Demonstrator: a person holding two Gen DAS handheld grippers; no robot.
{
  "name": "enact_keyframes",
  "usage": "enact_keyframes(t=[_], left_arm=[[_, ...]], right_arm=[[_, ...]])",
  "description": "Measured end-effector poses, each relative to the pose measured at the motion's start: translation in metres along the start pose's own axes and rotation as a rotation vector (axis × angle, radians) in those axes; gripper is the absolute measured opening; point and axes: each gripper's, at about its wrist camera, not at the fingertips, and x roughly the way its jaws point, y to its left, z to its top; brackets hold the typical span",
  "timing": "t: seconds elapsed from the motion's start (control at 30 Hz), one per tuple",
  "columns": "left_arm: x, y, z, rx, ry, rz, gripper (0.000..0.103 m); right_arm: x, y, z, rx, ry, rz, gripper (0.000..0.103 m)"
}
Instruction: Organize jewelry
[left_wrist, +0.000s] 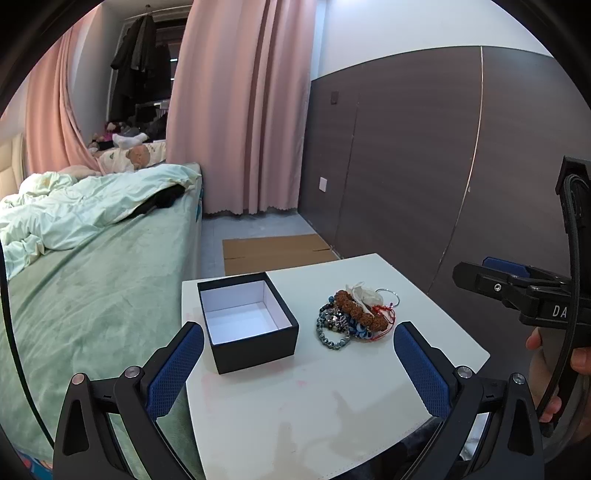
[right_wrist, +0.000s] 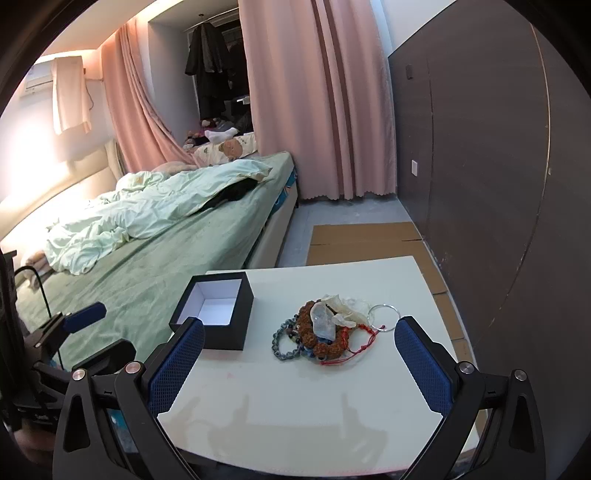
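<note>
Box (left_wrist: 243, 321) sat empty; jewelry (right_wrist: 325, 328) lay heaped on surface (left_wrist: 332, 406); your fingers (left_wrist: 173, 373) gaped, holding nothing.

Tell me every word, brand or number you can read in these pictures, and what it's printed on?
"DA": white letters on the black body of the right tongs, seen in the left view; the rest is cut off by a black strap.
Nothing else: the black box, the pile of bracelets and the white table show no readable writing.
</note>
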Motion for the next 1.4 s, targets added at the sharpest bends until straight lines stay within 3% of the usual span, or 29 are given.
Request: enact_keyframes(t=[0.87,1.4], left_arm=[[-0.006,0.007,0.006,-0.024,-0.042,0.027,0.103],[0.010,0.012,0.019,-0.064,-0.019,0.035,0.103]], right_arm=[[0.000,-0.002,0.000,-0.005,-0.011,0.003,0.103],[0.004,-0.004,0.011,0.012,-0.016,-0.010,0.103]])
